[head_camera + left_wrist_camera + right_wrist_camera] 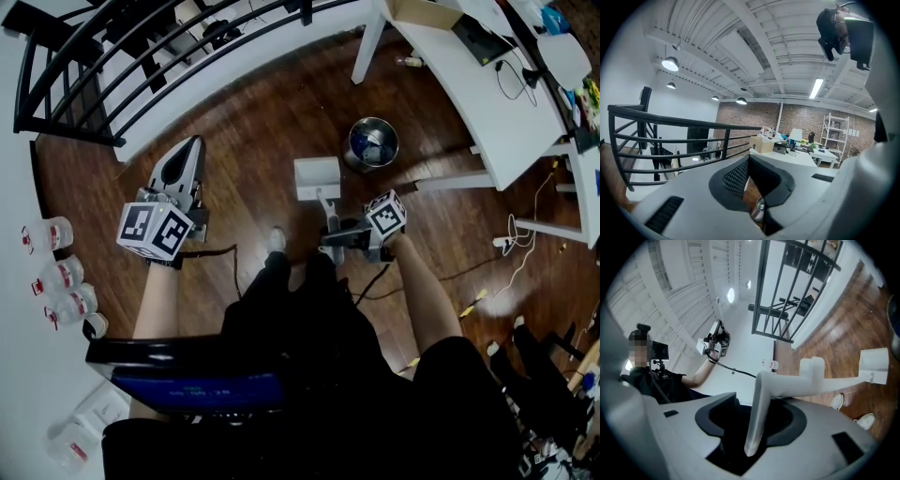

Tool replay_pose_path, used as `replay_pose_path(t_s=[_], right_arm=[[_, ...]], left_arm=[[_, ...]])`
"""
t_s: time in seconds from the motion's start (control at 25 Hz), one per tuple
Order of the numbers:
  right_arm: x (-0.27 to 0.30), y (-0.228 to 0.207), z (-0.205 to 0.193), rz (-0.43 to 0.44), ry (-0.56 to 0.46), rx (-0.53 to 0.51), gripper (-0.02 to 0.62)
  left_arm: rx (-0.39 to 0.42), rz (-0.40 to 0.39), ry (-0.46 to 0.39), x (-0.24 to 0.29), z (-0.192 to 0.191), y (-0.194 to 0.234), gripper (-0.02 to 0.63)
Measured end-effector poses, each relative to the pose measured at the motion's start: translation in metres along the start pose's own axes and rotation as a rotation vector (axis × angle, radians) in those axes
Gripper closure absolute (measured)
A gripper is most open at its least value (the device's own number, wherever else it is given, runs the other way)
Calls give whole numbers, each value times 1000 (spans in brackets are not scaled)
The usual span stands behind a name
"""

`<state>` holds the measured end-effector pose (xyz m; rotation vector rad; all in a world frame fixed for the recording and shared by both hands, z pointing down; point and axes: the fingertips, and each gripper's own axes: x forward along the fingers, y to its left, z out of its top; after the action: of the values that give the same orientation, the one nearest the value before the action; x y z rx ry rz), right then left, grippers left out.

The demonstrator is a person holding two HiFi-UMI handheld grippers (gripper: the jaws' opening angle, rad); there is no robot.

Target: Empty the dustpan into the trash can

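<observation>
A white dustpan (317, 178) hangs over the wooden floor in front of me. My right gripper (330, 234) is shut on the end of its handle (787, 385). In the right gripper view the handle stands between the dark pads, bends, and runs out right to the pan (874, 366). A round metal trash can (372, 143) with blue and pale waste inside stands just beyond the pan, to its right. My left gripper (189, 147) is raised at the left, away from both; its jaws (750, 159) are shut on nothing.
A white desk (487, 84) with boxes and cables stands at the right, one leg close to the can. A black railing (141, 56) curves across the back left. Small cups (56, 281) line the white ledge at left. A power strip (511, 239) and cords lie right.
</observation>
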<state>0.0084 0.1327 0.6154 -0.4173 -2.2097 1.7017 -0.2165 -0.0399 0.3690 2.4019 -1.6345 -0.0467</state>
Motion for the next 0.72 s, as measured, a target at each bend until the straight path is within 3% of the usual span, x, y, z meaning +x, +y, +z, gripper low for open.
replay_pose_path(t_s=[0.72], right_arm=[[-4, 0, -8, -25, -41, 20, 350]], left_arm=[[-5, -52, -9, 11, 1, -12, 603]])
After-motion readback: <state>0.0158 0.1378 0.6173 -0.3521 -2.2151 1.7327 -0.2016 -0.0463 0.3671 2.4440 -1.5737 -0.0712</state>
